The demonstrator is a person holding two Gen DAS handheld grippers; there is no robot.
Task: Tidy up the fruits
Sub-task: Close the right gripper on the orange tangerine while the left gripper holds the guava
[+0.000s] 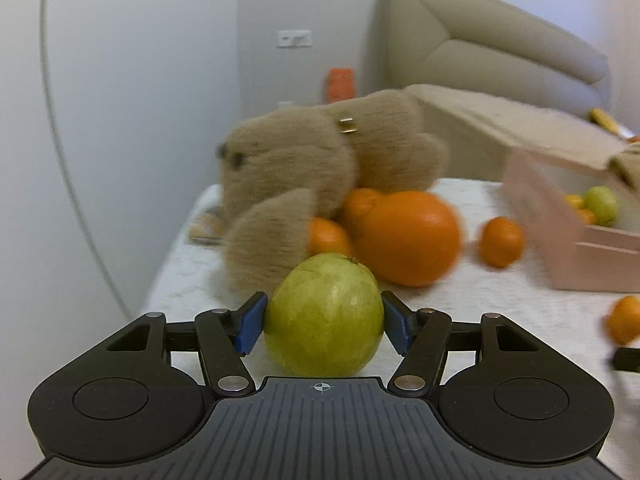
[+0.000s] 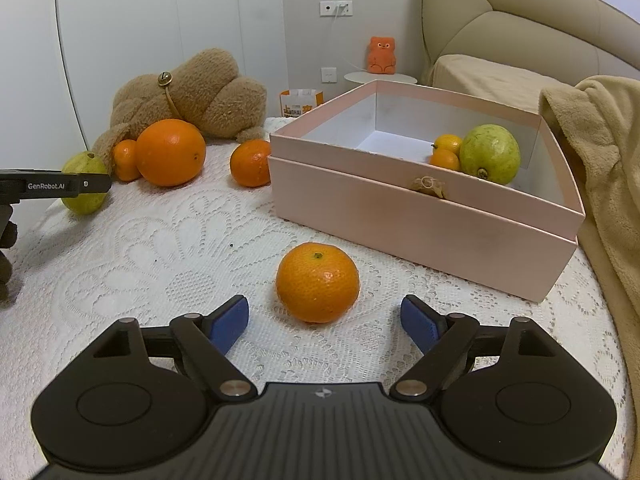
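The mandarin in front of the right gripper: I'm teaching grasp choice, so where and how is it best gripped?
Probably across its widest middle: the mandarin sits stem-up and clear of the pink box, so the open right gripper can come straight forward, one pad on each side.

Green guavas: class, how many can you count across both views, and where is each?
2. One guava sits on the lace cloth between the left gripper's pads, by the plush bear. The other guava lies inside the pink box. The bear could hide more.

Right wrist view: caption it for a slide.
Open right tongs face a mandarin on the lace cloth, pink box behind.
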